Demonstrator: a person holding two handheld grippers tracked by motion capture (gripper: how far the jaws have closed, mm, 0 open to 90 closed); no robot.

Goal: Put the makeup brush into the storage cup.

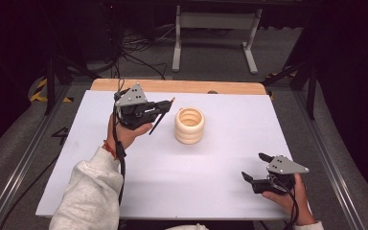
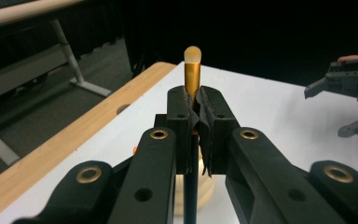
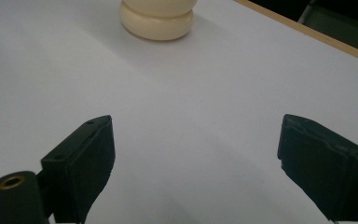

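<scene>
The white rectangular surface [image 1: 220, 187], laid over a light wooden top whose edge shows along the far side, is mostly bare, which leaves both hands room to work without knocking anything. Near its middle stands the cream ribbed holder [image 1: 189, 125], a squat open-mouthed pot shaped like stacked rings. It sits upright with its mouth facing up, probably so that a slim tool can be dropped in from above.

The left gripper [image 1: 160, 111] hangs just to the left of the holder, above the surface and pointing towards it. Its jaws are pressed together on the makeup brush with a black handle, gold ferrule and pale bristle tip [image 2: 192, 70]. The grip falls low on the ferrule where it meets the handle, so the bristles stand clear beyond the pads while the handle trails below. In the high view the brush is tilted, handle end lowest and nearest the surface. This hold likely suits lowering the handle first into the pot's mouth.

The right gripper [image 1: 255, 167] rests low at the near right corner, well apart from the holder. Its jaws stand wide with nothing between them, seemingly parked out of the way while the left does the work.
</scene>
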